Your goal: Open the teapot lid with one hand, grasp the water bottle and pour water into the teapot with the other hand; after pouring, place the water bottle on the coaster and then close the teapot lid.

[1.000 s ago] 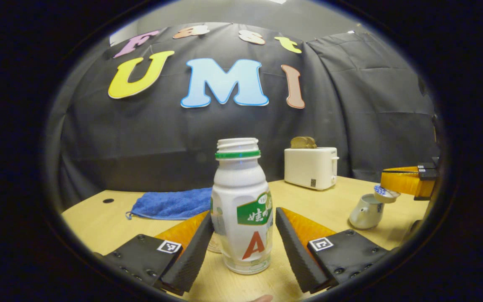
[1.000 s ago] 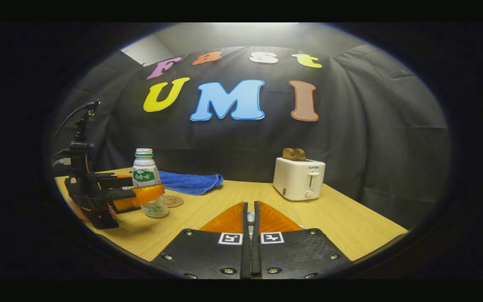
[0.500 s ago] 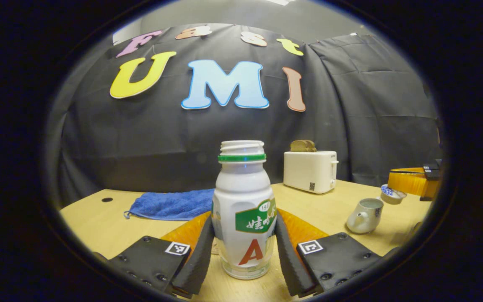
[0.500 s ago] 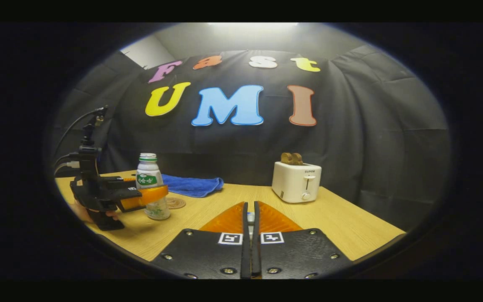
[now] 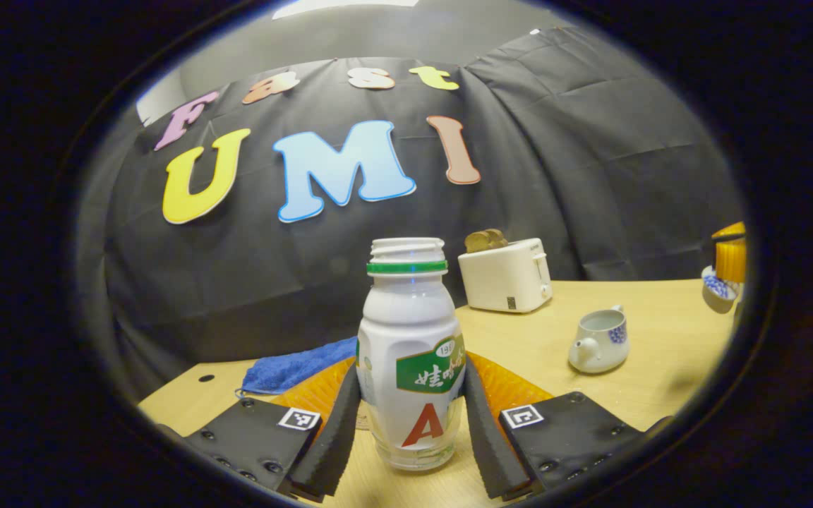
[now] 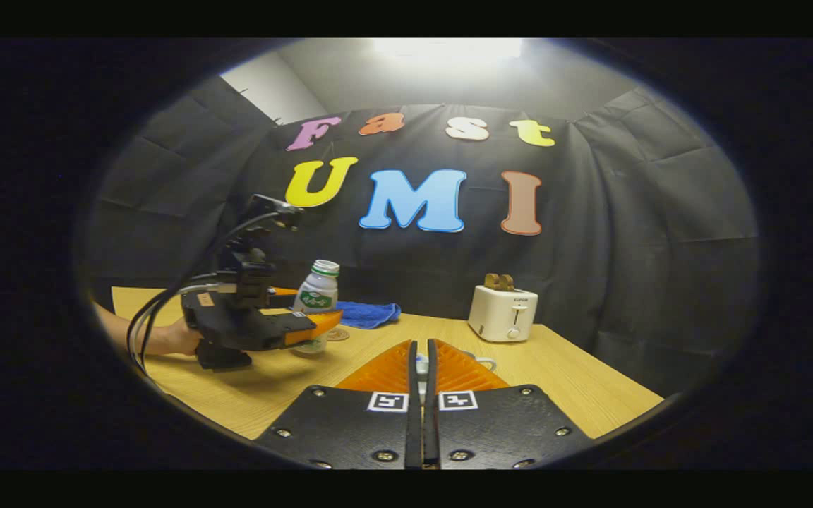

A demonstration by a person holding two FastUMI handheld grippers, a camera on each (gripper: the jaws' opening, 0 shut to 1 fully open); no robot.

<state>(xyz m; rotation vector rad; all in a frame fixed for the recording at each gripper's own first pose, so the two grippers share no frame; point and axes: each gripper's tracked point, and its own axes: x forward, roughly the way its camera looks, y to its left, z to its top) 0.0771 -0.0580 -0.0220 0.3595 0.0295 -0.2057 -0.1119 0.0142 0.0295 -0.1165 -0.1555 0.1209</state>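
I see my left gripper [image 5: 410, 430] clamped on the bottle [image 5: 410, 353], centre-bottom of left gripper view. Teapot [image 5: 598, 340] sits open at right. My right gripper [image 6: 420, 395] is pinched on the lid [image 6: 420, 367], bottom centre.

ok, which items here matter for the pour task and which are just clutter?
In play: bottle in left tool; teapot, open; lid in right tool; coaster.
Clutter: toaster with toast; blue towel.
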